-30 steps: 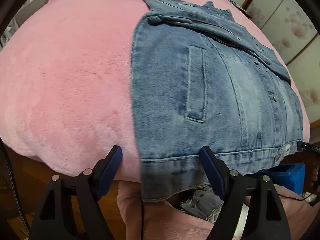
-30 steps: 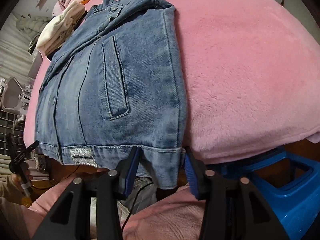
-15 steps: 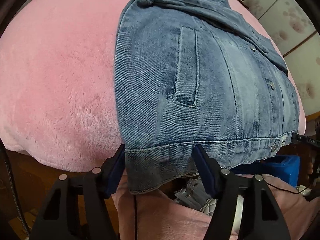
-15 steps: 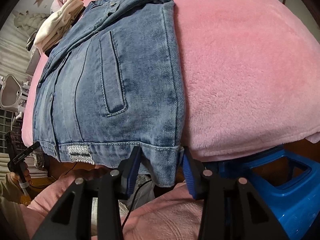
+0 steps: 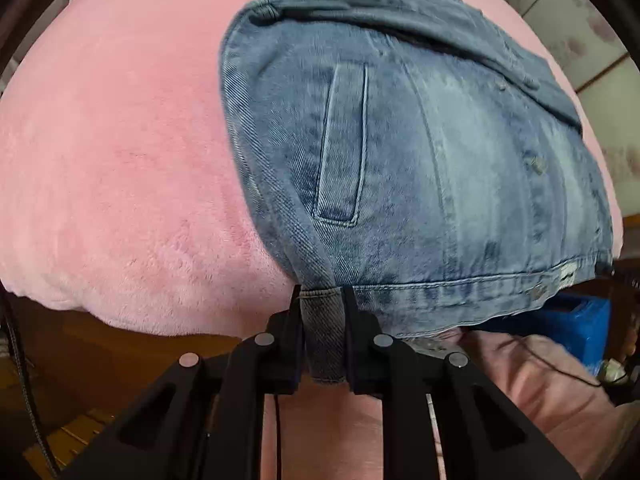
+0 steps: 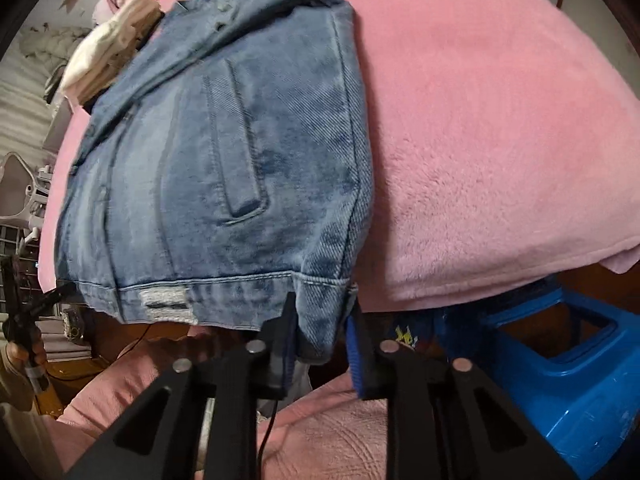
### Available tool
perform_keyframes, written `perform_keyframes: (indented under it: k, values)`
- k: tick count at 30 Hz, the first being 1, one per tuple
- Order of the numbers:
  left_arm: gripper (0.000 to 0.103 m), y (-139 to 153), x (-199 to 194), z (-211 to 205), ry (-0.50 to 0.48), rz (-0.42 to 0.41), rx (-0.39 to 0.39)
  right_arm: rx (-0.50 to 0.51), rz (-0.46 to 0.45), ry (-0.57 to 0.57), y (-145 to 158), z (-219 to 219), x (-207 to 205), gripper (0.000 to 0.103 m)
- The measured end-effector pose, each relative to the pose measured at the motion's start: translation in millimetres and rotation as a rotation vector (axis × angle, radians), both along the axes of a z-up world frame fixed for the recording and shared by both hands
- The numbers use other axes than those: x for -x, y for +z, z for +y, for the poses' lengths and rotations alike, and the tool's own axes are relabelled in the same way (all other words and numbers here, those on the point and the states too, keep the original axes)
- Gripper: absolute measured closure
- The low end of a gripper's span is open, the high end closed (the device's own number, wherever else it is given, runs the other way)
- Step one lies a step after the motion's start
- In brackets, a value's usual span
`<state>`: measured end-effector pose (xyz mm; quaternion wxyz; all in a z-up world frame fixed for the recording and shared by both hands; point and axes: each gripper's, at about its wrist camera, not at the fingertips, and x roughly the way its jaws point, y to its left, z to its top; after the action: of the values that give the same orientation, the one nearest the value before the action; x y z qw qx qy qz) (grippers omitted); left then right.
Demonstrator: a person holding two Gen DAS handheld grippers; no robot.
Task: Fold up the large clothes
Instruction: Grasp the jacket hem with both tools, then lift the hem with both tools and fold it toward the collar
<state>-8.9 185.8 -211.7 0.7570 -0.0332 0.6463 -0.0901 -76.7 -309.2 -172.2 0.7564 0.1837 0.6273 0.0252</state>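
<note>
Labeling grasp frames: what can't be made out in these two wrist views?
- Left wrist: denim jacket collar cut off by the top edge; buttons motion-blurred.
- Right wrist: whether the right gripper pinches the hem; a gap shows beside the right pad.
- Both: jacket sleeves and underside, hidden by its folded body on the pink blanket.
</note>
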Motion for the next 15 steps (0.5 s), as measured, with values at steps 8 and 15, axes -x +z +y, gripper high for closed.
perform_keyframes:
  k: [8, 15]
  values:
    - [0.090, 52.5, 0.5, 5.5, 0.055, -0.080, 0.107, -0.034, -0.098, 0.045, 52.2, 3.5, 1.4, 0.091]
    - [0.091, 91.8, -13.6, 14.3, 0.131, -0.153, 0.189, -0.095, -0.227, 0.026, 100.9, 2.7, -15.8, 0.091]
